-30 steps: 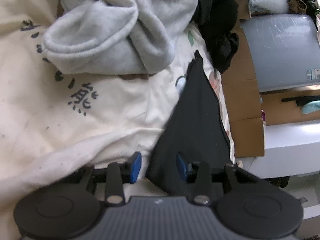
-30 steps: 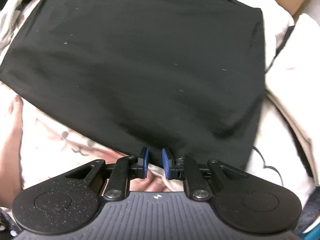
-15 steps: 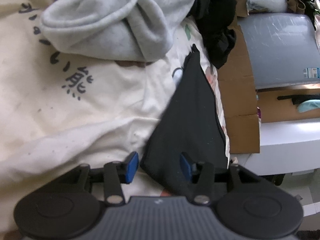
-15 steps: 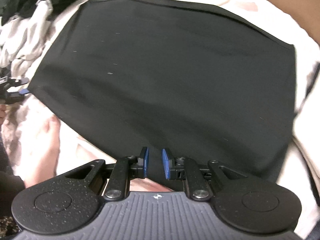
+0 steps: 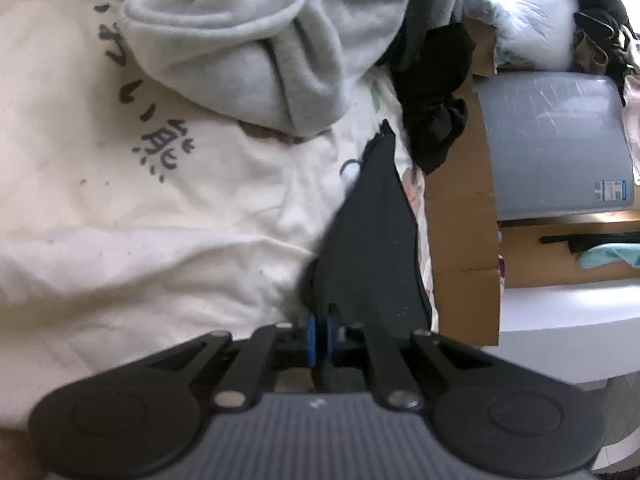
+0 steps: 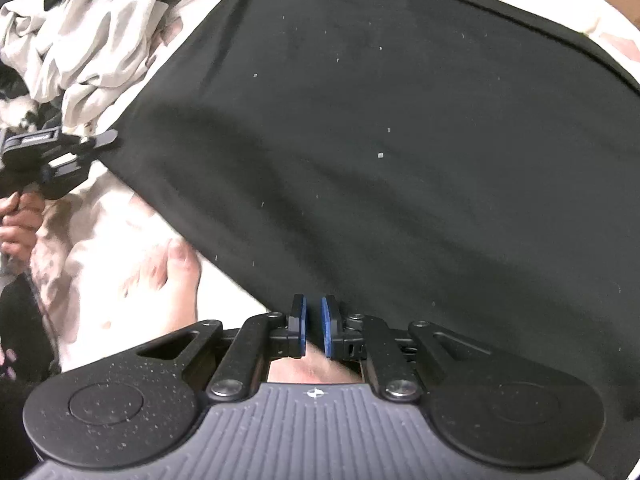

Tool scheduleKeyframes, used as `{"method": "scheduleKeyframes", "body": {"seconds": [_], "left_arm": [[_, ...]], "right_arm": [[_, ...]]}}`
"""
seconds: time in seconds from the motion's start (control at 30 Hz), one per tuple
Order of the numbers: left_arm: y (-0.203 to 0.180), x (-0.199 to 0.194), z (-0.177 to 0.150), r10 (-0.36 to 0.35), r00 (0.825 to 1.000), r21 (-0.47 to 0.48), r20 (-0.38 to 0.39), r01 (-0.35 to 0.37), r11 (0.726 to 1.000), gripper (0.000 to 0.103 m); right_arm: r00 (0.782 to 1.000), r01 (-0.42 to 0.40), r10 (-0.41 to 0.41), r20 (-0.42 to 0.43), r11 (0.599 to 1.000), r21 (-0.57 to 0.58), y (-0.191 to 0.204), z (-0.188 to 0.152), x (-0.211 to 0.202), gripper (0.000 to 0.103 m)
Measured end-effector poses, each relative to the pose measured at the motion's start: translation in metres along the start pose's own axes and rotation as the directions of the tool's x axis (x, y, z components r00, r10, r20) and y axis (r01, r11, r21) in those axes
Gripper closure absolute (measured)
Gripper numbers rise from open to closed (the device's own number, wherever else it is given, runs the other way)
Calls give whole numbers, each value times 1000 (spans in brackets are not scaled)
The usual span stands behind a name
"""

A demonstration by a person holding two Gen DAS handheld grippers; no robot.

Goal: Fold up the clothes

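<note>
The black garment (image 6: 360, 140) lies spread on the cream bedsheet (image 5: 120, 220), beside the grey sweatshirt (image 5: 260, 40). The left gripper (image 5: 321, 334) and right gripper (image 6: 313, 326) each pinch its near edge; lift both corners level, keeping the hem taut, so the fold lands square

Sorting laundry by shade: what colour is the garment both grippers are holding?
Black garment, plain with specks of lint; the right wrist view shows it best.
</note>
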State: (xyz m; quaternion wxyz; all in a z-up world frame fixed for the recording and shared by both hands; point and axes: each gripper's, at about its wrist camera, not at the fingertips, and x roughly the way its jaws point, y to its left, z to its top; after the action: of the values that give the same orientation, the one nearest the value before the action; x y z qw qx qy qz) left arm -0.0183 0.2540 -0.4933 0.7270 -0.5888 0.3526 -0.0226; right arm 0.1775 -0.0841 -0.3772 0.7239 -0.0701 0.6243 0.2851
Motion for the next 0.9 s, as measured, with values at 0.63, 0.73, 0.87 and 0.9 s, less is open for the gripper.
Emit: {"method": "scheduleKeyframes", "body": {"seconds": [0.63, 0.73, 0.87, 0.9], "left_arm": [[5, 5, 1, 26, 1000, -18, -1, -26, 999, 94], [7, 5, 1, 34, 999, -22, -5, -34, 999, 91], [7, 2, 0, 22, 1000, -29, -7, -22, 999, 88], [6, 2, 0, 22, 1000, -22, -9, -23, 1000, 88]], "right_arm": [[987, 98, -115, 112, 984, 150, -53, 52, 14, 91], [985, 100, -120, 125, 983, 155, -59, 62, 17, 91], [978, 111, -139, 155, 978, 176, -72, 81, 18, 91], [976, 115, -145, 160, 976, 183, -76, 85, 19, 91]]}}
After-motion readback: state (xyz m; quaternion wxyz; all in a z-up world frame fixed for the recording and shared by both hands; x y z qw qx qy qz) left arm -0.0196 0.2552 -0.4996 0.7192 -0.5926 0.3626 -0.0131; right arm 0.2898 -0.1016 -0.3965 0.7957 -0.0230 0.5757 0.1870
